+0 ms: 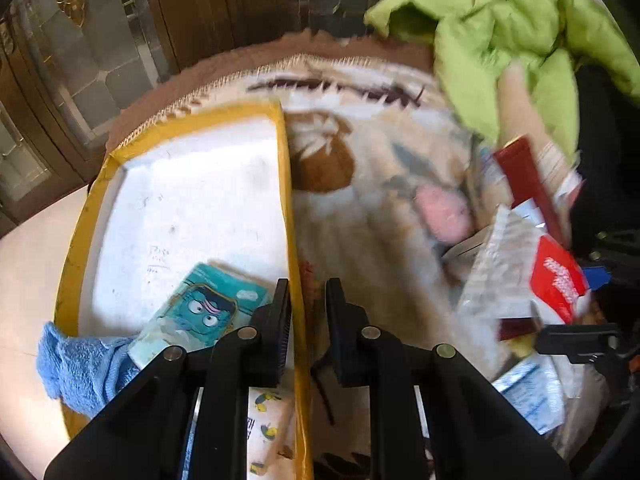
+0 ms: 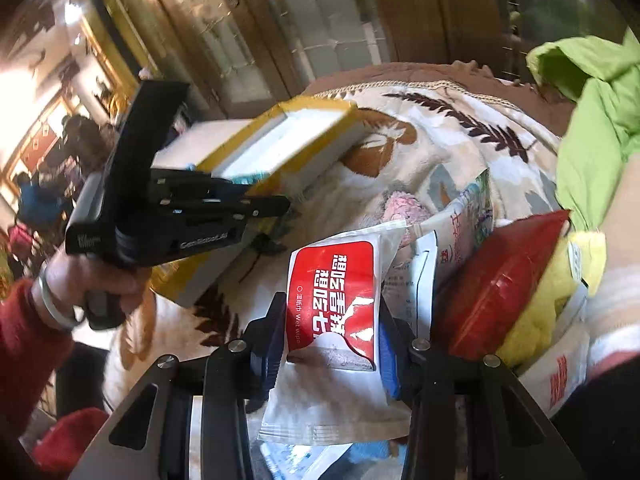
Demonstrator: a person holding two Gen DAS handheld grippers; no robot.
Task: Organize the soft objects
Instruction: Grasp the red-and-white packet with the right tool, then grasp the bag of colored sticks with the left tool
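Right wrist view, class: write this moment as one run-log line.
right tool: shut on wet wipe packet | left tool: open, straddling box rim | in box: teal tissue pack, blue towel

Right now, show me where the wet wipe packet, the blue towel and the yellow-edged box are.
wet wipe packet (image 2: 332, 300): right wrist view, on its red label.
blue towel (image 1: 80, 364): left wrist view, middle of the bunched cloth.
yellow-edged box (image 1: 286, 184): left wrist view, on its right-hand yellow rim.
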